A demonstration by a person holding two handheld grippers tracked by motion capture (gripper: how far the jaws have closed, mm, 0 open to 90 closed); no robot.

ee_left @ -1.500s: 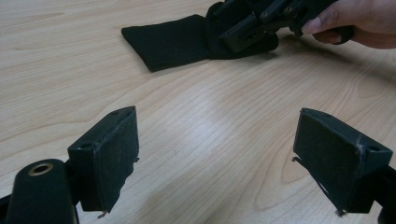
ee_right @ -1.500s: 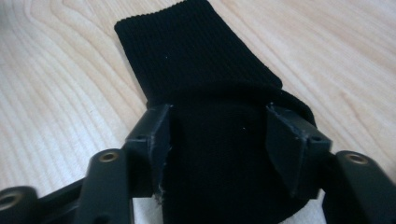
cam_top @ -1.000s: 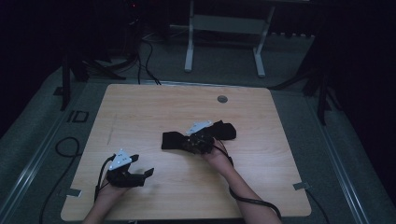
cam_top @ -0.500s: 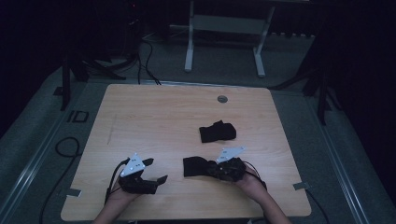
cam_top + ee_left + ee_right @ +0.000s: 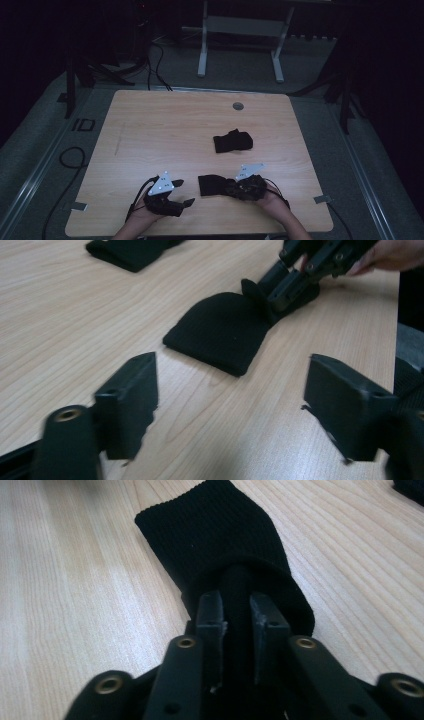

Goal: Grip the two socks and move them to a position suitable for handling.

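A: Why is the right gripper [image 5: 235, 615] pinched onto the near black sock [image 5: 212, 184]?

B: It pins one end flat on the table's [image 5: 150, 130] near edge, so the left gripper [image 5: 230, 405], jaws wide, can take the free end.

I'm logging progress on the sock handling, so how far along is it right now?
Done: one black sock lies apart at mid-table, untouched. In hand: the right gripper is shut on the near black sock, pinching one bunched end while the rest lies flat on the table. Left: the left gripper, jaws open, points at the sock's free end and has not gripped it; the two socks are not together.
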